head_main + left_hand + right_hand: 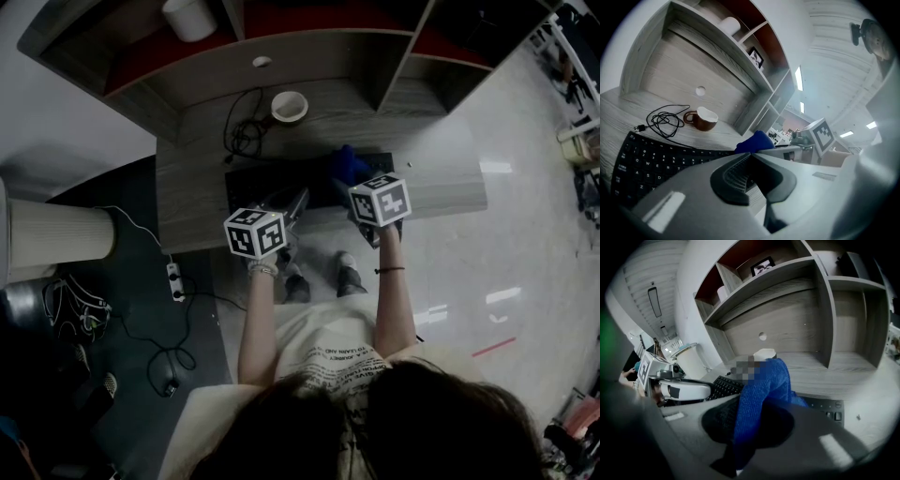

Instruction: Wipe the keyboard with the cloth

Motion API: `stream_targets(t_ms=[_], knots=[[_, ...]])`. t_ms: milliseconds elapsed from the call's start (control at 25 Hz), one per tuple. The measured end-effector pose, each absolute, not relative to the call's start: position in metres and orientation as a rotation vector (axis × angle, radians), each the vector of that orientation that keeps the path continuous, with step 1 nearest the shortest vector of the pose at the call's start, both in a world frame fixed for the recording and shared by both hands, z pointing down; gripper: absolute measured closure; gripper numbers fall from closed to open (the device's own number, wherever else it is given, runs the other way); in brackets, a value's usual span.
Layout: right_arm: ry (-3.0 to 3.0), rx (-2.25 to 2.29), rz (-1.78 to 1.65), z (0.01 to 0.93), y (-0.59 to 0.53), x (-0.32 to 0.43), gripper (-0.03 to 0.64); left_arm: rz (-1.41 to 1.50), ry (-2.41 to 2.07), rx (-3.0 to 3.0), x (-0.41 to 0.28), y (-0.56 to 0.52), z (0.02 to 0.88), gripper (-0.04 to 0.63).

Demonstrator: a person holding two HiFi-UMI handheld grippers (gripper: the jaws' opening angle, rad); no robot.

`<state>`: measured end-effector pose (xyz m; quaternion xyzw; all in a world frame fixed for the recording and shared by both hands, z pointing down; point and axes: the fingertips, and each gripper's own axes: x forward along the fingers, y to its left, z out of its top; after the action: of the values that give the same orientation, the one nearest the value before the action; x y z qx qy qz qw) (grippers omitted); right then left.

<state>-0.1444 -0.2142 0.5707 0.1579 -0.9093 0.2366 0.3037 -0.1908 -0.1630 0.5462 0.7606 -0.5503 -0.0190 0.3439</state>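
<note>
Surface: grey wood-grain desk [187,192] under a hutch [309,49] with red back panels. The floor [525,244] was glossy and pale on the right and dark on the left, where a power strip [174,279] lay. A brown mug [701,118] with a white inside and a coiled black cable [663,121] sat at the back of the desk, side by side.

I saw the black keyboard [651,159] lying flat near the desk's front edge, with the mug and cable behind it.

The cloth [761,390] was blue knit, bunched up, hanging over the keyboard's right half (couldn't tell if it touched the keys).

The right gripper [757,408] had its jaws clamped on the cloth, with fabric spilling out both sides. The left gripper [750,157] had its jaw tips together with nothing between them, and it hung over the front edge of the keyboard's middle.
</note>
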Motion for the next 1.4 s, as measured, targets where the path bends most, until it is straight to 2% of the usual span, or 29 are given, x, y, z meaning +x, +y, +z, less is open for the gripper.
stream_targets(t_ms=[1400], knots=[[-2.402,0.421,0.636,0.577,-0.185,-0.195,0.557,-0.027,-1.393,1.993,-0.235,-0.138,0.553,0.592]])
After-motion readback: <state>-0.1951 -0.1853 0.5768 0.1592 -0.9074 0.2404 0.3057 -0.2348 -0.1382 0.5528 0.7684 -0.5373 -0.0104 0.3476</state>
